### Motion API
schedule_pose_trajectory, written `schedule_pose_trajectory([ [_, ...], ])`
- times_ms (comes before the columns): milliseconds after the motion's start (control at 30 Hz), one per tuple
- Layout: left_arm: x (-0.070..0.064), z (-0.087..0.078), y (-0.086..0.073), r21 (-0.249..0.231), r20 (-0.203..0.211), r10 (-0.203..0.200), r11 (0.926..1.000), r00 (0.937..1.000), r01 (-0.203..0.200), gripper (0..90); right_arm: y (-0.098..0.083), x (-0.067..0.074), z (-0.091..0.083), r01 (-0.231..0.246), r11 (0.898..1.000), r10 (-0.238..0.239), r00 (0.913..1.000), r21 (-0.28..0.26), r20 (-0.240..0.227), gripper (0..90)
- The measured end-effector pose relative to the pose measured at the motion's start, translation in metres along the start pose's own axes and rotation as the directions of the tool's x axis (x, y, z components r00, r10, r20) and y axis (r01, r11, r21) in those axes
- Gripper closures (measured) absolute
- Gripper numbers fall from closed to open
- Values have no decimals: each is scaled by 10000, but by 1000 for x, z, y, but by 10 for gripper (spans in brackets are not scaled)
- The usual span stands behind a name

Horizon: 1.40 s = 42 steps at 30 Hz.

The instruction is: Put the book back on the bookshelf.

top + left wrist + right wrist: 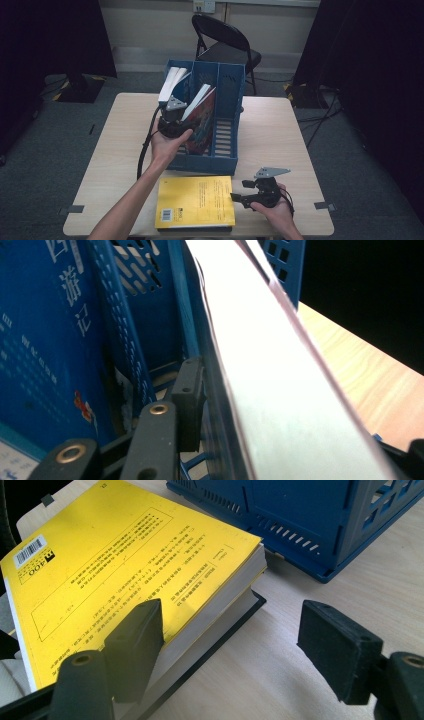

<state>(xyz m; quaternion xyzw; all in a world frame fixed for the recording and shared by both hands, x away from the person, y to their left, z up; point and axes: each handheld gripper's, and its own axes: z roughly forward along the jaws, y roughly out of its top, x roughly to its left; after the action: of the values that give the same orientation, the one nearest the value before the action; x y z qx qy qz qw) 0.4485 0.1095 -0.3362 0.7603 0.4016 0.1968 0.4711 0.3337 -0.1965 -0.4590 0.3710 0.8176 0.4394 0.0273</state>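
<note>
While your left fingers stand inside the blue file rack, they are partly apart, with the colourful book between them. One black finger is just beside the pale page edge of this book; whether it presses on the book, I cannot tell. The other finger is almost hidden at the bottom right corner of the left gripper view. This book leans tilted in the middle compartment of the rack. Next to it, in the left compartment, stands a blue book with white characters. Your left hand holds the gripper at the front of the rack.

Your right fingers are wide apart and hold nothing. One finger is over the corner of the yellow book, the other stands over the bare desk. The yellow book lies flat on a dark book at the near edge of the desk, just in front of the rack. Your right hand is just beside it.
</note>
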Motion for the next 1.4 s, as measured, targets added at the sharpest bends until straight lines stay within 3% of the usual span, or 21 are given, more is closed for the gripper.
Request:
schedule_pose_trajectory([
  [233,-1,-6,13,119,-95,153,9998,9998,-152,661,0,0,1,-23,10000,23,10000,21,6,256],
  [300,-1,-6,17,385,-9,280,9989,9996,-279,678,0,0,1,-9,10000,9,10000,18,0,255],
  [500,-3,-5,28,1032,168,80,9946,9998,-97,668,0,0,0,-16,10000,16,10000,7,7,255],
  [633,-2,-3,35,1660,45,-39,9861,10000,31,658,0,-1,0,-46,10000,46,10000,-34,12,255],
  [700,-4,-2,41,2077,-233,-167,9780,9996,212,657,0,-1,1,-43,10000,44,10000,-25,17,254],
  [733,-4,-1,45,2365,-287,-74,9715,9996,139,658,0,-1,1,-37,10000,37,10000,-20,18,254],
  [767,-5,0,49,2552,-330,-301,9662,9990,375,659,0,-1,1,-33,10000,34,10000,-25,18,254],
  [833,-6,2,53,2868,-389,-287,9572,9988,386,675,0,-1,1,-49,10000,49,10000,-22,21,254],
  [1067,-5,8,64,3805,-290,-509,9229,9983,581,681,0,-1,0,-110,9999,110,9999,-33,-17,253],
  [1167,-4,12,69,4228,-338,-420,9047,9985,524,682,0,-1,0,-136,9999,136,9999,-21,-35,253],
  [1200,-3,13,72,4431,-254,-157,8961,9996,254,681,0,-1,0,-148,9999,148,9999,-17,-41,252],
  [1300,-3,15,74,4602,-296,-81,8876,9995,209,683,0,-1,0,-146,9999,146,9999,-32,-48,253],
  [1400,-2,18,77,4959,-265,-56,8682,9996,180,682,0,-2,0,-186,9998,186,9998,-38,-85,254],
])
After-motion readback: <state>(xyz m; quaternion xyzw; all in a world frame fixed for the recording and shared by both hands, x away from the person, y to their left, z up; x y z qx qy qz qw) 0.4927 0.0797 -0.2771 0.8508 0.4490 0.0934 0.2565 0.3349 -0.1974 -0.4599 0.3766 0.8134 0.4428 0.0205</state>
